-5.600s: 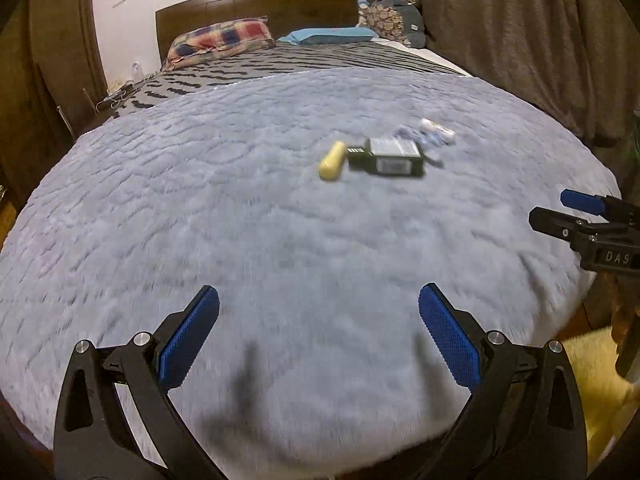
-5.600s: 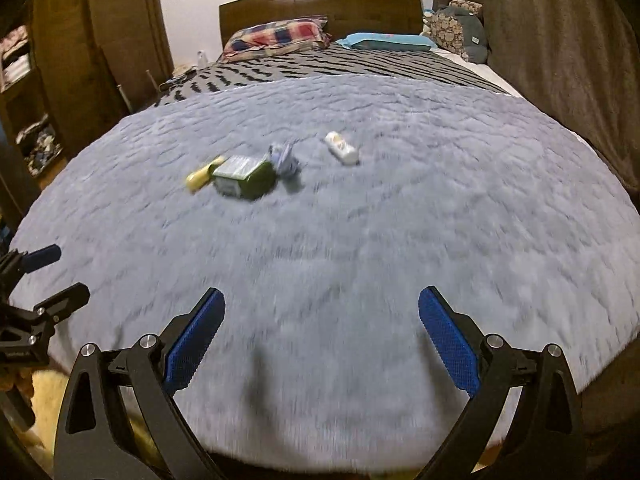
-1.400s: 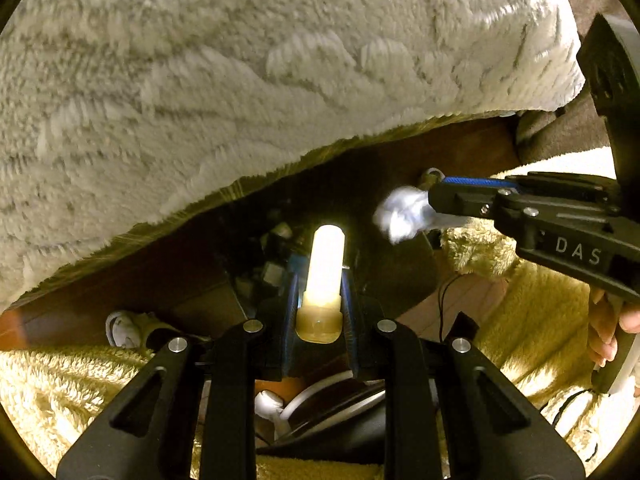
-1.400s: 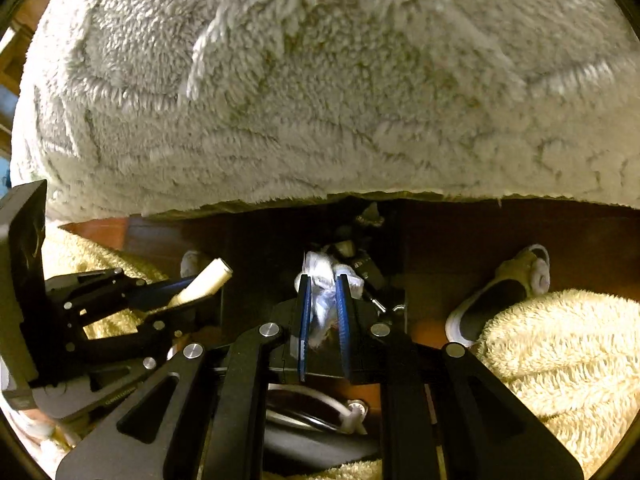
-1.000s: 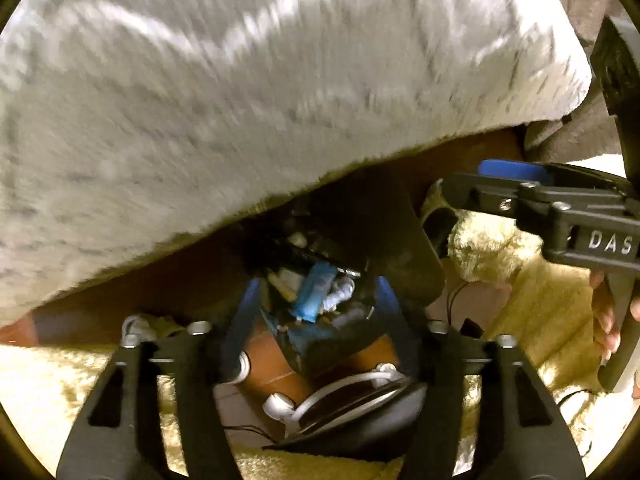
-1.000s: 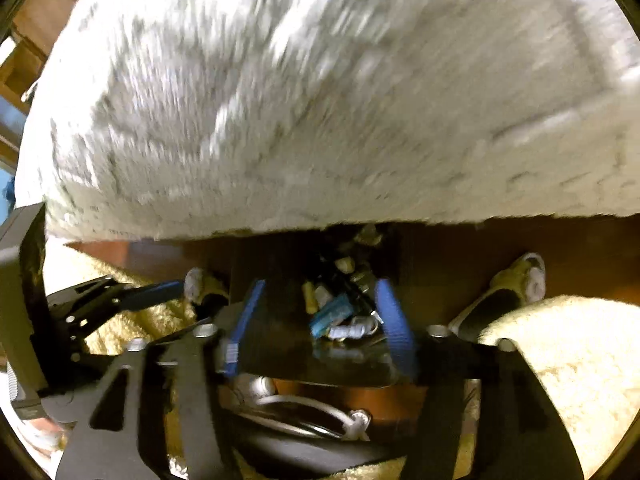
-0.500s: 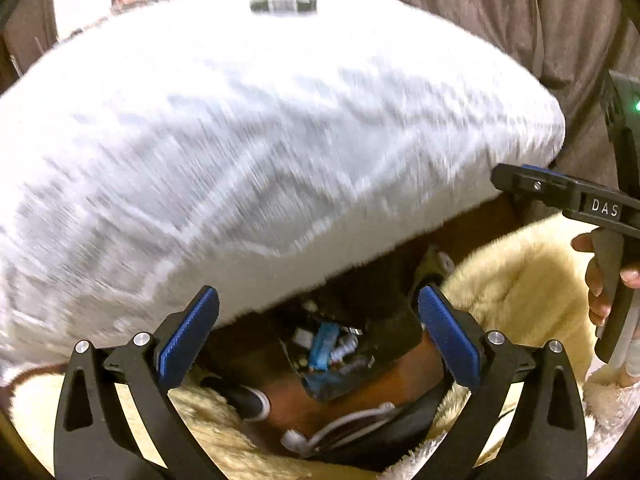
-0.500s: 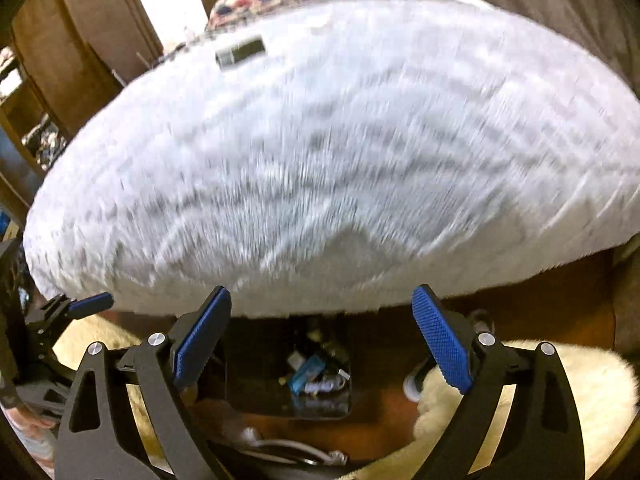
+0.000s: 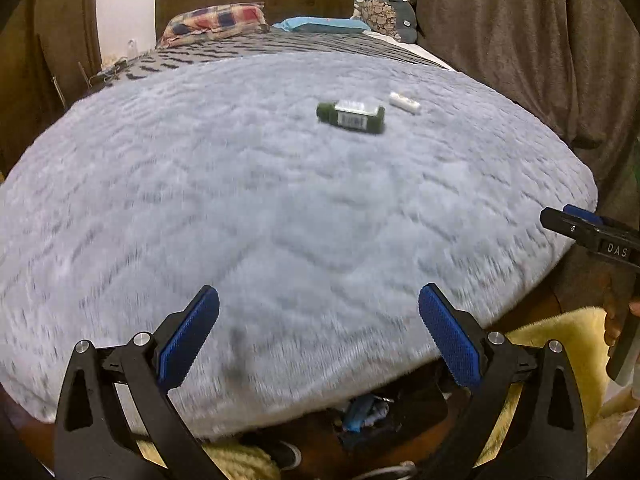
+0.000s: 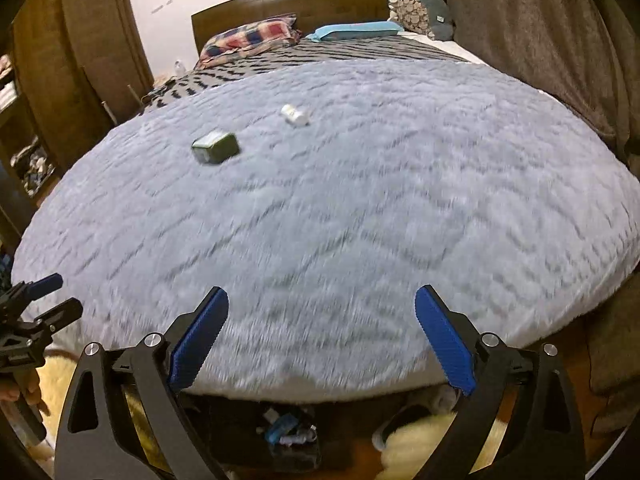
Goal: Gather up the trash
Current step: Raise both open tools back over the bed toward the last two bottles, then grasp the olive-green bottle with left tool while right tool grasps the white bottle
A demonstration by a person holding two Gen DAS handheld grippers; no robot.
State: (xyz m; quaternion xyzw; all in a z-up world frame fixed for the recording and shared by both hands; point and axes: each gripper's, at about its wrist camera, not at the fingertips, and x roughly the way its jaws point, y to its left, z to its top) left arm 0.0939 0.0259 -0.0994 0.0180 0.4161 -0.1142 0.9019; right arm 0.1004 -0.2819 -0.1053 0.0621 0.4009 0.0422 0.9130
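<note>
Left wrist view is showing us the left gripper (image 9: pixel 318 334) with jaws spread wide and nothing between them, hovering over the near edge of the grey furry blanket (image 9: pixel 280 208). Both sets of jaws have just been opening, and the right gripper (image 10: pixel 320 334) is likewise gaping and holding nothing. Two pieces of trash are lying well up the bed toward twelve o'clock: a dark green bottle (image 9: pixel 351 117) on its side, and a small white tube (image 9: pixel 405 103) just beyond it toward one o'clock. In the right wrist view the same bottle (image 10: pixel 216 147) is sitting at about eleven o'clock and the tube (image 10: pixel 295 115) nearer twelve. The dark bin (image 10: pixel 292 436) is peeking out below the blanket's edge at six o'clock, with bits already inside.

For the next reach, we are judging that each gripper should take one item: left to the bottle, across its narrow width, right to the tube, coming down steeply so the pads sink past the fluff before closing.

Compared with a moment ago, we are no longer looking down into the bin. The yellow stick and the white crumpled wad that were pinched in the jaws are gone from them, and only two items are remaining on the bed.
</note>
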